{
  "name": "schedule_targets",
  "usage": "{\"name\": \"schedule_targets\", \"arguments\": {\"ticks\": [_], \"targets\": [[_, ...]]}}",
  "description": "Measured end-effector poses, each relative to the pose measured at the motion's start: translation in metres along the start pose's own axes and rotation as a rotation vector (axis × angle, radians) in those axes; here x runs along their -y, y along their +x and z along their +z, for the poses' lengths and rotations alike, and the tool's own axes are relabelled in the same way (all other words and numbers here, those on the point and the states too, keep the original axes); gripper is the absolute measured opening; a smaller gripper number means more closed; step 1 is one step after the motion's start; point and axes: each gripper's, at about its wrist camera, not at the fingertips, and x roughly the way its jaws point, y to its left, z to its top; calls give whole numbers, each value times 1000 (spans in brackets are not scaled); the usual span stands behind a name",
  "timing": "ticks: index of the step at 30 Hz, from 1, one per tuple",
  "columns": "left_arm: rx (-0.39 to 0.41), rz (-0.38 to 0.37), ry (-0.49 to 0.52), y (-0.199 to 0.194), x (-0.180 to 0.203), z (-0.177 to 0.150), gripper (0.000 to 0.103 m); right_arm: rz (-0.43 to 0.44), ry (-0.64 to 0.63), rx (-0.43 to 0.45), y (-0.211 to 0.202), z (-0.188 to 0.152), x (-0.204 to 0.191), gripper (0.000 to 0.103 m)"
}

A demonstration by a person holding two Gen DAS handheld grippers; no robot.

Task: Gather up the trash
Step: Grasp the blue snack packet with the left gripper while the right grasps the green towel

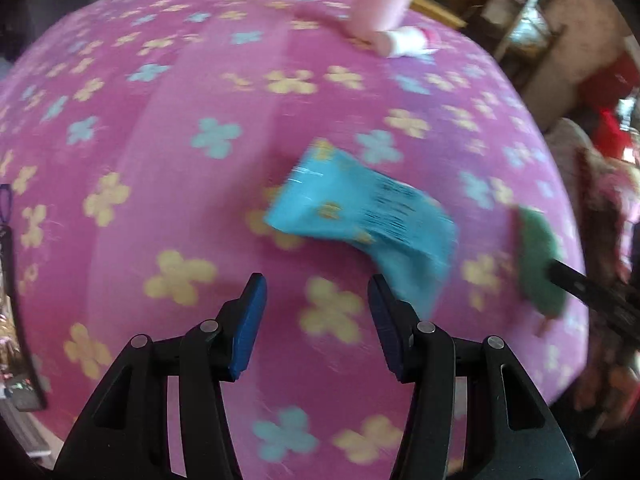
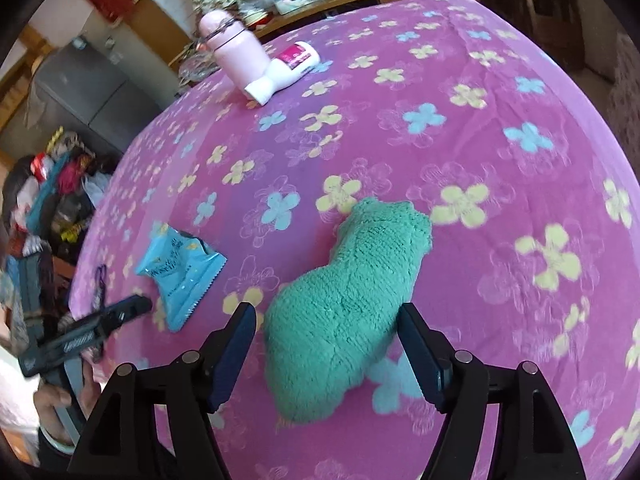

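Observation:
A crumpled blue snack wrapper (image 1: pixel 360 208) lies on the pink flowered tablecloth (image 1: pixel 160 160), just ahead and to the right of my left gripper (image 1: pixel 316 280). That gripper hangs open above the cloth with nothing between its blue pads. In the right wrist view the wrapper (image 2: pixel 180 272) lies at the left, with the left gripper (image 2: pixel 136 306) next to it. A fluffy green cloth (image 2: pixel 348 300) lies between the jaws of my right gripper (image 2: pixel 326 308). The jaws stand open, with a gap showing at the left pad. The green cloth (image 1: pixel 540 260) also shows at the left wrist view's right edge.
A pink bottle (image 2: pixel 236 48) stands at the far side, with a white tube (image 2: pixel 288 68) lying beside it. A purple strap (image 2: pixel 100 284) lies near the table's left edge. A hand (image 2: pixel 60 400) holds the left gripper. Shelves, bags and furniture surround the table.

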Motion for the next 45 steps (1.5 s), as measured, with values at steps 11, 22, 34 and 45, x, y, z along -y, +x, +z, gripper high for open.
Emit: {"name": "schedule_targets", "arguments": {"ticks": [11,22,34,45], "targets": [[105,-96,-16,18,16,60,51,-104,-190,49,-8,1,3,55],[132,-214,-191,8,34,51,77,-52,-64,26,-11,1,11,70],[134,71,-77,50,102,51,77,-73,-52,42,6,-4,15,68],[218,-5,25,17,116,29,60,-44,-130,156,-36,-17,18,54]]}}
